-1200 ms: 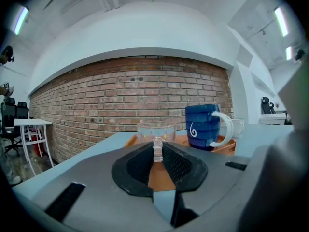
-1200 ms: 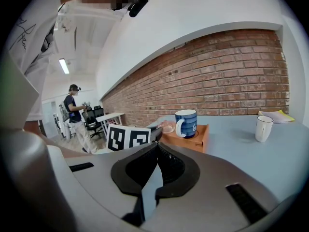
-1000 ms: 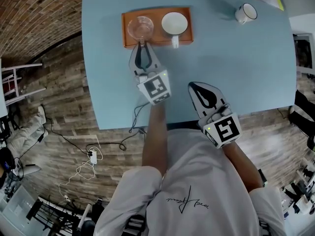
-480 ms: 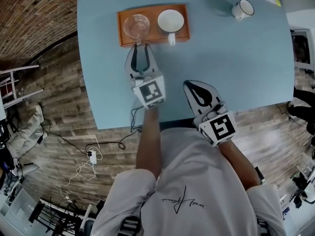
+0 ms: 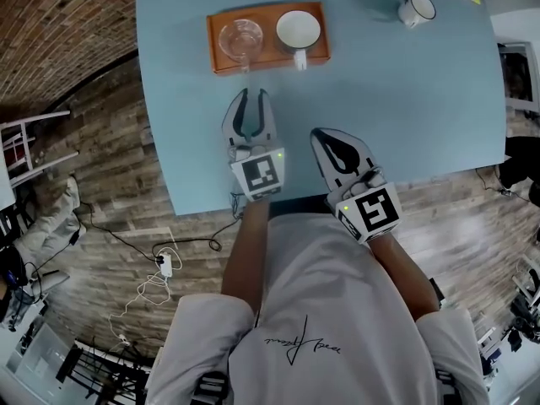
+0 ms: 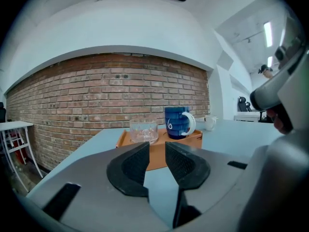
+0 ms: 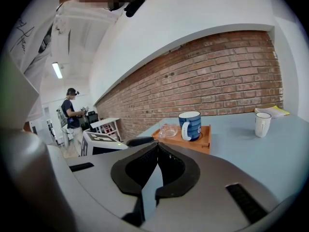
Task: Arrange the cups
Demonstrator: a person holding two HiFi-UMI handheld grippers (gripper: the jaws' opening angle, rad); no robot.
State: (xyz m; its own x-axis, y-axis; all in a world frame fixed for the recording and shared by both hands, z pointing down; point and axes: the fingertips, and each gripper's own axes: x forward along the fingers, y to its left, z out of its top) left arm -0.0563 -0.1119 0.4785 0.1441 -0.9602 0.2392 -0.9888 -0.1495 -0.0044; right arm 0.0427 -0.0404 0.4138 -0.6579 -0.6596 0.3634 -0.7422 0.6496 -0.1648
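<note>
the left gripper (image 5: 251, 99) is held over the blue surface (image 5: 405, 99) just short of the orange tray (image 5: 270, 62). its jaws are released with nothing between them, having just been opening. the right gripper (image 5: 323, 135) is clenched on nothing beside it. a glass cup (image 5: 240, 37) and a blue mug (image 5: 298, 32) are seated side by side in the tray, while a white mug (image 5: 416, 10) is set well apart at the far right. little bare tray is seen, so the white mug could be perched on the rim and tipped, or the glass knocked.
</note>
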